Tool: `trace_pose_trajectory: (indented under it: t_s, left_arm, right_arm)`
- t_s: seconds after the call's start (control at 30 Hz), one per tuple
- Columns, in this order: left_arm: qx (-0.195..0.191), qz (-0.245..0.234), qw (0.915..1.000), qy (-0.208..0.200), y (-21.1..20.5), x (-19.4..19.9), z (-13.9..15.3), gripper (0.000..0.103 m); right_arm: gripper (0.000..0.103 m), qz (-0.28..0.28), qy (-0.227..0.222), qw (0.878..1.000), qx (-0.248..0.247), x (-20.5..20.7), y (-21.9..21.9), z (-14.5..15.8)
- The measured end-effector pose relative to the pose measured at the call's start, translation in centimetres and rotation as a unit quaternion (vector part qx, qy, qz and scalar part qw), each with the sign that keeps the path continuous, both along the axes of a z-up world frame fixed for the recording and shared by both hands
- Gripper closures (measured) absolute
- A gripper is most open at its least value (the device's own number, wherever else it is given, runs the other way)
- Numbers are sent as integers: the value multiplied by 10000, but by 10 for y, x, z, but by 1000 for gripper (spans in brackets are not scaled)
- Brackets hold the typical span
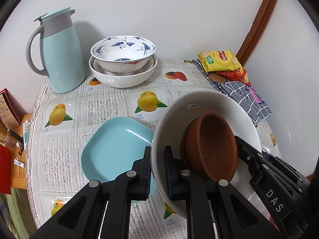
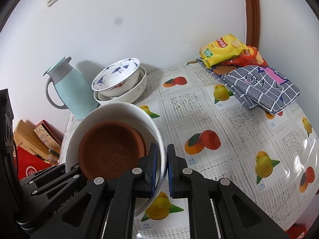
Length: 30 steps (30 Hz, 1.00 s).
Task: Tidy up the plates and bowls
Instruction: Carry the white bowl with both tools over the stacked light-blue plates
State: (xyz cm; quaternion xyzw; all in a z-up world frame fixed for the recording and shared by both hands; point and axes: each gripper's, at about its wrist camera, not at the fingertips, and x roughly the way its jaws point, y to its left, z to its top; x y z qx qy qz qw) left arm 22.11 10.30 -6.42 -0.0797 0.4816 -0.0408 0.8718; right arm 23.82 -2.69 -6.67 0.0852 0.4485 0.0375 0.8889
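I have both grippers pinched onto the rim of the large plain white ceramic bowl (image 1: 211, 107), one at each side; my left gripper (image 1: 157, 171) has its jaws nearly closed with the bowl's wall between the blue pads, and my right gripper (image 2: 162, 171) clamps the opposite rim the same way, one finger inside and one outside; the bowl is tilted and raised off the worktop (image 2: 229, 111), which wears a fruit-printed plastic cover; inside it two stacked round terracotta-brown clay dishes (image 1: 211, 145) lean against its lower wall; just beside the bowl on its left lies the square pale-blue plate (image 1: 115, 149), flat on the cover, its near corner hidden by my left fingers; at the back edge against the wall a blue-and-white crane-patterned porcelain bowl (image 1: 122, 49) sits nested in a wider white bowl (image 1: 123, 77), with a pale-blue thermos jug with a grey handle (image 1: 59, 53) close on their left; at the right rim lie a yellow crisp packet (image 2: 221, 49) over a red one, and a folded grey checked cloth (image 2: 261, 87); open cover lies between that cloth and my bowl.
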Motion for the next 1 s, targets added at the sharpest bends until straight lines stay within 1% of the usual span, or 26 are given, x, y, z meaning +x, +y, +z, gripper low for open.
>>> trace_pose_trajectory:
  t_s: [0.57,1.0]
  left_arm:
    - [2,162,9999,40,24,-1,-6,91]
    - [12,301,9995,23,39,-1,-4,91]
  right_arm:
    - [94,149,40,9999,3,5,23,-10]
    - [94,281,26,9996,8,10,41,-11]
